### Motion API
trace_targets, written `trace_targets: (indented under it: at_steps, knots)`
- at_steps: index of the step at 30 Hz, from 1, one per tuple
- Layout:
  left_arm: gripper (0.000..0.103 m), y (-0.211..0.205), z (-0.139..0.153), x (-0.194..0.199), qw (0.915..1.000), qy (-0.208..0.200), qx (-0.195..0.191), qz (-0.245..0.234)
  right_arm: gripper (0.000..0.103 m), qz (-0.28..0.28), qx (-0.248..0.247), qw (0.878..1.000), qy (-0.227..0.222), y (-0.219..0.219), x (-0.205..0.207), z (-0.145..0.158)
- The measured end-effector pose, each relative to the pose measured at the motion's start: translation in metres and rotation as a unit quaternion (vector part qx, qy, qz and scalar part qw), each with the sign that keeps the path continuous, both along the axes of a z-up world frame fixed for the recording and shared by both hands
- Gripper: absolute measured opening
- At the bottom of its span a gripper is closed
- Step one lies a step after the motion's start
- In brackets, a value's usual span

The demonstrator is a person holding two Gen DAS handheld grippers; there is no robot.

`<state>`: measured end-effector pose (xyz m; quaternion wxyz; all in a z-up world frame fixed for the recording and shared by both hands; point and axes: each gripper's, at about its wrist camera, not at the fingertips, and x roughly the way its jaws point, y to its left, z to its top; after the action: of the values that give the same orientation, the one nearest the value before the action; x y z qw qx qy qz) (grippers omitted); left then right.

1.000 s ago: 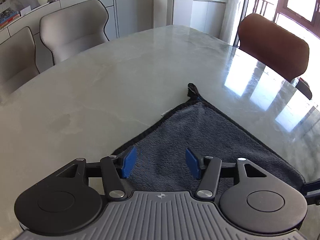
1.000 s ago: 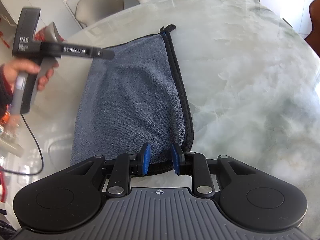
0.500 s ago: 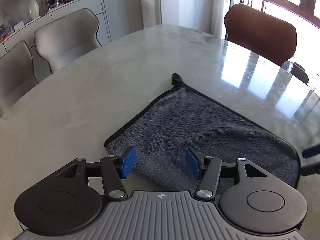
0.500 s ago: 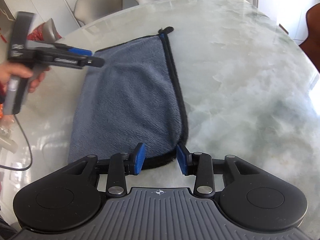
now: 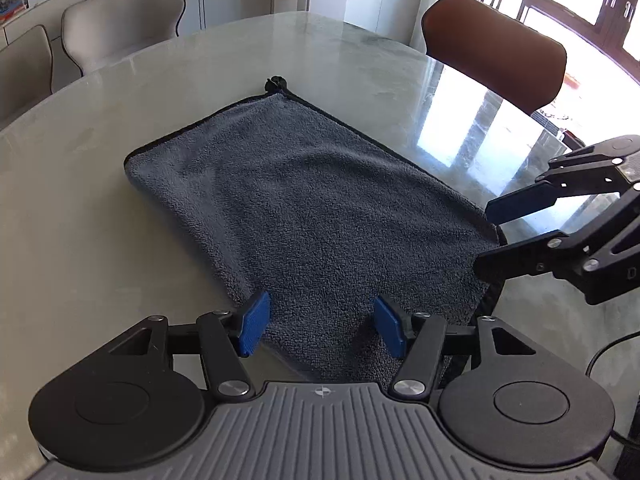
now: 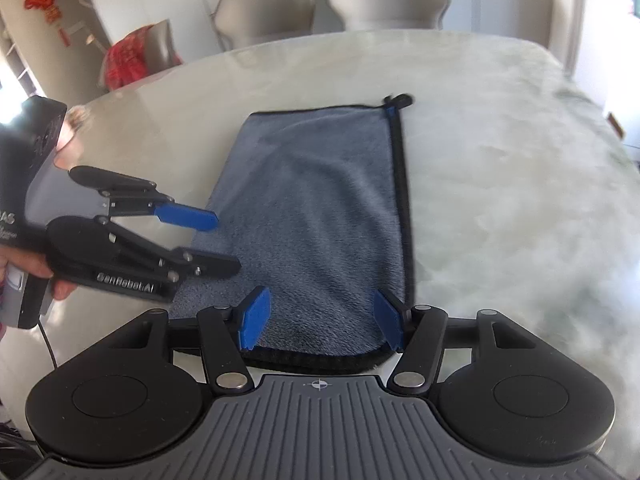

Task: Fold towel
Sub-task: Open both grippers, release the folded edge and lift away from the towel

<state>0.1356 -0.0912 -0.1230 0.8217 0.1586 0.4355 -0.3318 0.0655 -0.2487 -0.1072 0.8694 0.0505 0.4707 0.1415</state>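
A grey towel (image 5: 312, 208) with black edging lies folded flat on the marble table (image 5: 80, 208); it also shows in the right wrist view (image 6: 320, 208). Its hanging loop (image 5: 276, 82) points away at the far corner. My left gripper (image 5: 320, 330) is open and empty above the towel's near end. My right gripper (image 6: 320, 320) is open and empty over the towel's near hemmed edge. The right gripper's fingers (image 5: 520, 204) show at the towel's right corner in the left wrist view. The left gripper's fingers (image 6: 188, 216) hover by the towel's left edge in the right wrist view.
A brown chair (image 5: 496, 52) stands at the table's far right. Two beige chairs (image 5: 124, 20) stand at the far left, in front of cabinets. A red cushion (image 6: 128, 58) sits on a chair at the back in the right wrist view.
My right gripper has opened and let go of the towel's hem. Both grippers have pulled back and risen, so more of the towel shows. The left stays open.
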Motion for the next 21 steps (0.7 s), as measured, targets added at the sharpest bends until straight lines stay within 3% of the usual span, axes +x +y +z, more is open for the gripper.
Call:
trace_targets:
  at_steps: [3, 8, 13, 21]
  knots:
    - [0.061, 0.006, 0.009, -0.017, 0.9993, -0.004, -0.005, 0.038, 0.059, 0.038, -0.014, 0.999, 0.021, -0.006, 0.005, -0.011]
    - [0.063, 0.018, 0.024, -0.042, 0.9947, -0.005, -0.02, 0.101, 0.06, 0.07, -0.014, 0.997, -0.001, -0.021, -0.004, 0.0]
    - [0.063, 0.032, 0.017, -0.066, 0.9805, 0.056, -0.044, 0.183, 0.061, 0.048, -0.001, 0.999, 0.012, -0.044, 0.0, -0.003]
    - [0.066, 0.03, 0.006, -0.079, 0.9619, 0.107, -0.062, 0.244, 0.066, 0.05, 0.018, 0.998, 0.018, -0.047, -0.006, -0.011]
